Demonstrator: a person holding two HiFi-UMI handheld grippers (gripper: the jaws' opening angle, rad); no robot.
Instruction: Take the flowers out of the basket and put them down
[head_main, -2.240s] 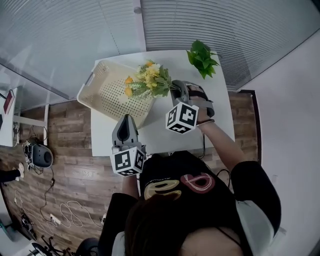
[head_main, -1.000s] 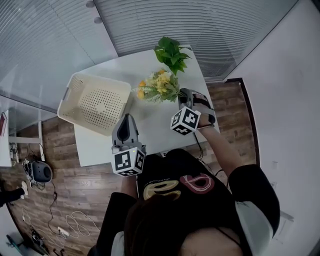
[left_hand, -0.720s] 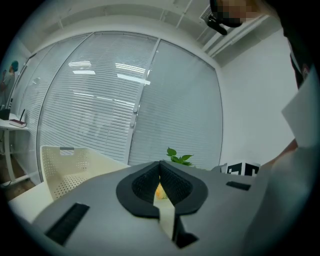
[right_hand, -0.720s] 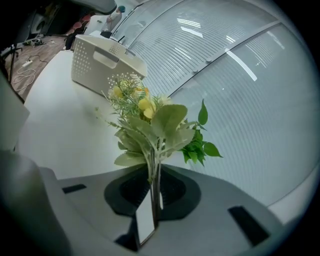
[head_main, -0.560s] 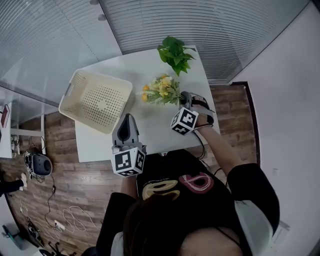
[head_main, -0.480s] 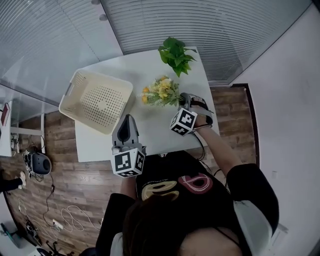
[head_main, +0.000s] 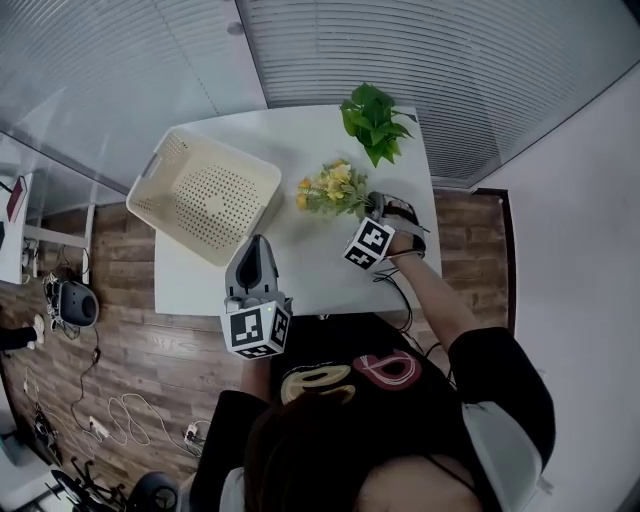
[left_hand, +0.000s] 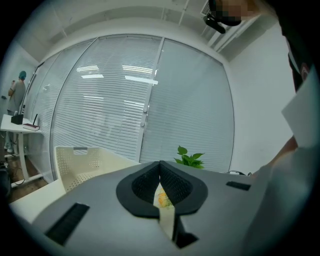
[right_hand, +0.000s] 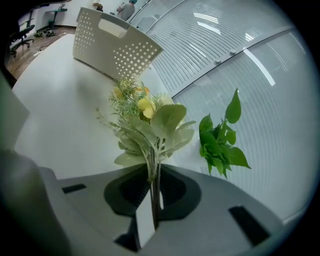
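Two grippers are in my hands above a white table. The right gripper has its jaws squeezed tight on the thin stems of the flowers, low down. The yellow blooms and pale green leaves stick out past the tips. From the head view the bunch is out of the basket and over the table. It is between the basket and a leafy green plant that sits near the far edge. I cannot tell if the leaves touch the table top. The cream basket with little holes sits on the left part of the table, close to the flowers but not touching them. The left gripper hangs near the front edge of the table, its jaws pressed together with nothing held between them.
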